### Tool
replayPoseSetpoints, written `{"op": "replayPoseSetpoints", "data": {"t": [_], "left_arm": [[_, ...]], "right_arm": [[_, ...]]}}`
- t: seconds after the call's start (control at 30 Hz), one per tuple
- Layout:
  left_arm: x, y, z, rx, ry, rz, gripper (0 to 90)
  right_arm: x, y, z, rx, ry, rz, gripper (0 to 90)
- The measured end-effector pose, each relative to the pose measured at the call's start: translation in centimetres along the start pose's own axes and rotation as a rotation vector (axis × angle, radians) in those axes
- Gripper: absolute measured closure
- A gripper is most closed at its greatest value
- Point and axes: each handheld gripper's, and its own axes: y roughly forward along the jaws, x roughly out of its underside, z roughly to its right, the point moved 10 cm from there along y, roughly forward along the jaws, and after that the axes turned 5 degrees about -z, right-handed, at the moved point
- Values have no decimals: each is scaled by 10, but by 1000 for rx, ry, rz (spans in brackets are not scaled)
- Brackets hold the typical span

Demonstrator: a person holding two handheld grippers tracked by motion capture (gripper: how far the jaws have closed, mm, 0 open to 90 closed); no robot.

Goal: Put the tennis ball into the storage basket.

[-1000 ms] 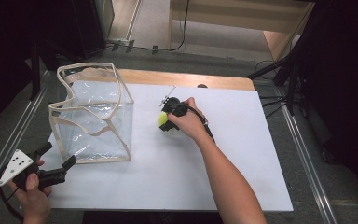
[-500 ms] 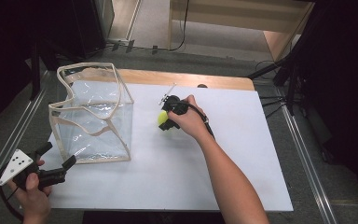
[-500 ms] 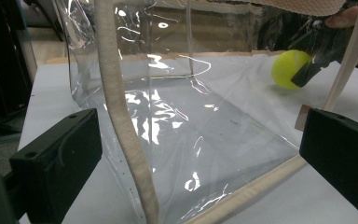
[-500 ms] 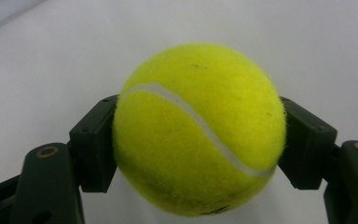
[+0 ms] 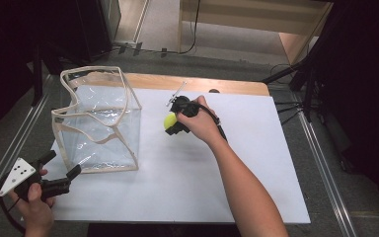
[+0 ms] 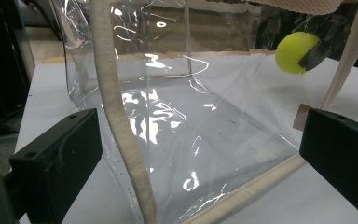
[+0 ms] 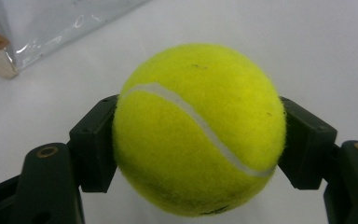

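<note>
Against the frame from one second before, the right tool [image 5: 171,124] stood slightly higher in the high view, carrying the tennis ball [image 5: 170,121] up with it; the ball's place between the jaws was unchanged. The left tool [image 5: 61,172] had not shifted, and the clear bag [image 5: 98,123] kept its position and its slumped rim.

In the high view, the right tool was clenched on the tennis ball above the white tabletop [image 5: 256,163], just to the right of the clear bag and apart from it. The left tool sat at the near left corner of the tabletop, its jaws released and pointing at the bag's near lower edge, with nothing between them.

The right gripper view supplied what the high view could not: both black pads pressed against opposite sides of the tennis ball [image 7: 199,128], the white seam curving across its face, and the ball clear of the white surface behind it. A corner of the clear bag [image 7: 51,23] showed at upper left of that view.

The left gripper view showed the released jaws standing wide, either side of the bag's near corner, touching neither wall. A cream fabric strap [image 6: 116,121] ran down the bag's front between the jaws. Through the transparent wall [image 6: 200,135], the tennis ball [image 6: 294,51] appeared at upper right, held off the tabletop by a dark jaw of the right tool.
</note>
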Motion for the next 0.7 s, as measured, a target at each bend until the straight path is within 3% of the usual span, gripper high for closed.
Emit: {"op": "replayPoseSetpoints", "data": {"t": [0.13,0.27,0.3,0.37,0.7], "left_arm": [[0,0,1,2,-2,1,0],[0,0,1,3,0,0,0],[0,1,1,4,-3,2,0],[0,1,1,4,-3,3,0],[0,1,2,7,-6,2,0]], "right_arm": [[-5,-6,-4,-8,-27,6,243],[-8,-11,-9,-21,-14,-1,243],[-11,-13,-8,-18,-37,6,243],[-13,-14,-10,-22,-25,17,242],[-21,-27,-12,-27,-59,11,243]]}}
